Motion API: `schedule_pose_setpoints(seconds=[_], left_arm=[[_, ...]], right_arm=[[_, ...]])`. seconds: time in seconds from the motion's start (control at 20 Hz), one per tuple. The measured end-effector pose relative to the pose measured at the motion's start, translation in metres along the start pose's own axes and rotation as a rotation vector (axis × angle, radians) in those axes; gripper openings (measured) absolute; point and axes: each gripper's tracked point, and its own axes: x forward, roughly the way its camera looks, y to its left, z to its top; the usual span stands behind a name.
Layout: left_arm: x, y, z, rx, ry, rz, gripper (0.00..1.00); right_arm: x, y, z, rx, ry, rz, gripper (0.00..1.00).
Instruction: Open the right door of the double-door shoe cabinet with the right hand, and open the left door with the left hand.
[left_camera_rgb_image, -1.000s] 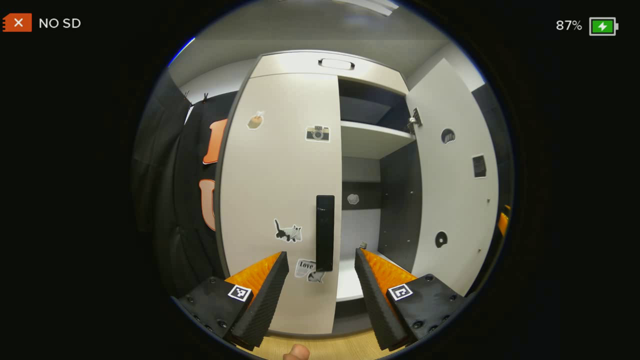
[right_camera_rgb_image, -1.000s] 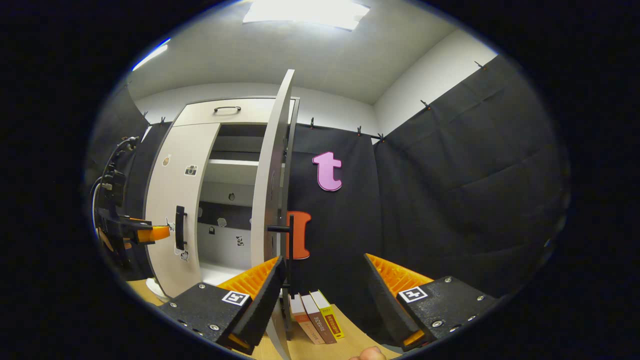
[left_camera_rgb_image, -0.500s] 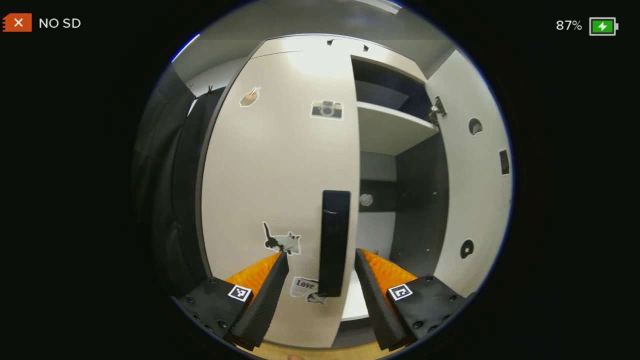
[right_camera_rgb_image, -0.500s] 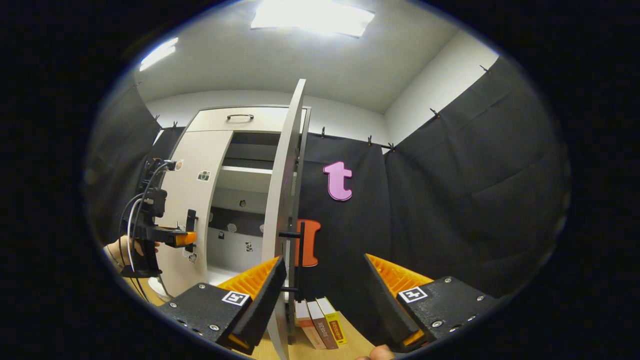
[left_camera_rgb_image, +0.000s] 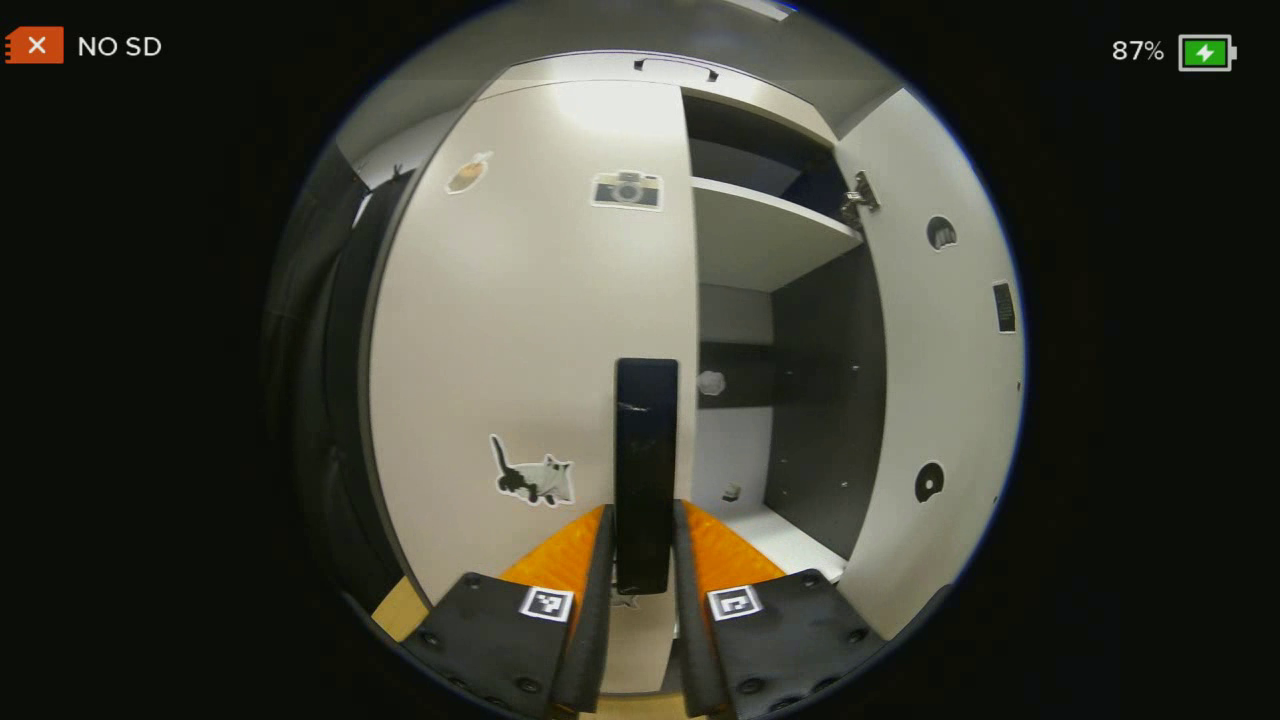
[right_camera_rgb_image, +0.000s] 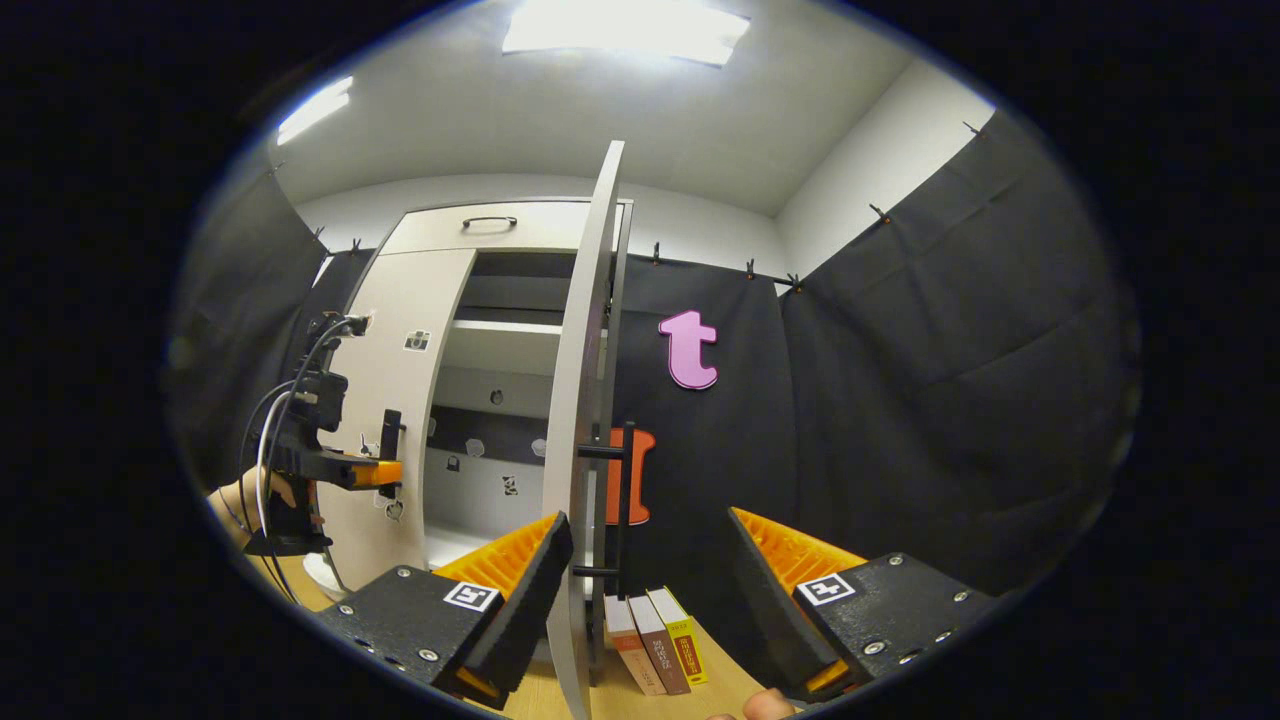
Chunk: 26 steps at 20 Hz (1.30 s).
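Note:
The white left door (left_camera_rgb_image: 520, 320) of the shoe cabinet is closed and carries stickers. Its black vertical handle (left_camera_rgb_image: 645, 460) runs down between my left gripper's (left_camera_rgb_image: 645, 525) fingers, which are shut on its lower part. The right door (left_camera_rgb_image: 940, 380) stands swung out, baring a shelf (left_camera_rgb_image: 760, 240). In the right gripper view the right door (right_camera_rgb_image: 585, 400) is edge-on, its black handle (right_camera_rgb_image: 624, 500) just beyond my open right gripper (right_camera_rgb_image: 645, 540), untouched. Farther left the left gripper (right_camera_rgb_image: 345, 470) meets the left door's handle (right_camera_rgb_image: 390, 440), held by a hand (right_camera_rgb_image: 240, 500).
Three books (right_camera_rgb_image: 655, 640) stand on the wooden floor by the right door's foot. Black cloth walls (right_camera_rgb_image: 900, 400) close in on the right and behind the cabinet. A top drawer with a handle (right_camera_rgb_image: 490, 220) sits above the doors.
My left gripper came up to the left door's handle and its fingers closed on it. The right gripper stayed open and shifted a little by the open right door.

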Motion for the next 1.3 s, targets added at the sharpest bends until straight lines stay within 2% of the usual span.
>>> schedule_pose_setpoints(seconds=[0.15, 0.2, 0.3, 0.55, 0.75, 1.0, 1.2, 1.25, 1.3], left_arm=[[-0.004, 0.0, -0.002, -0.007, -0.009, -0.005, 0.23], [-0.006, 0.001, -0.002, -0.013, -0.009, -0.014, 0.22], [-0.012, 0.001, -0.004, -0.007, -0.007, -0.042, 0.15], [-0.056, 0.011, -0.007, -0.044, -0.015, -0.13, 0.15], [-0.078, 0.017, -0.01, -0.025, -0.012, -0.142, 0.15], [-0.103, 0.029, -0.013, -0.039, -0.026, -0.16, 0.15], [-0.125, 0.037, -0.015, -0.01, -0.033, -0.173, 0.15], [-0.135, 0.033, -0.014, -0.011, -0.028, -0.215, 0.14], [-0.144, 0.048, -0.025, 0.005, 0.017, -0.173, 0.14]], right_arm=[[0.001, -0.001, 0.001, 0.003, -0.001, -0.017, 0.93], [0.001, -0.001, 0.002, 0.009, 0.0, -0.023, 0.93], [0.0, 0.003, 0.004, 0.016, -0.003, -0.024, 0.93], [-0.003, 0.013, 0.008, 0.039, -0.005, -0.021, 0.93], [-0.006, 0.029, 0.013, 0.07, -0.006, 0.004, 0.93], [-0.013, 0.042, 0.019, 0.063, -0.016, 0.033, 0.93], [-0.018, 0.052, 0.024, 0.055, -0.028, 0.052, 0.93], [-0.02, 0.054, 0.026, 0.053, -0.033, 0.056, 0.93], [-0.021, 0.055, 0.028, 0.054, -0.039, 0.058, 0.93]])
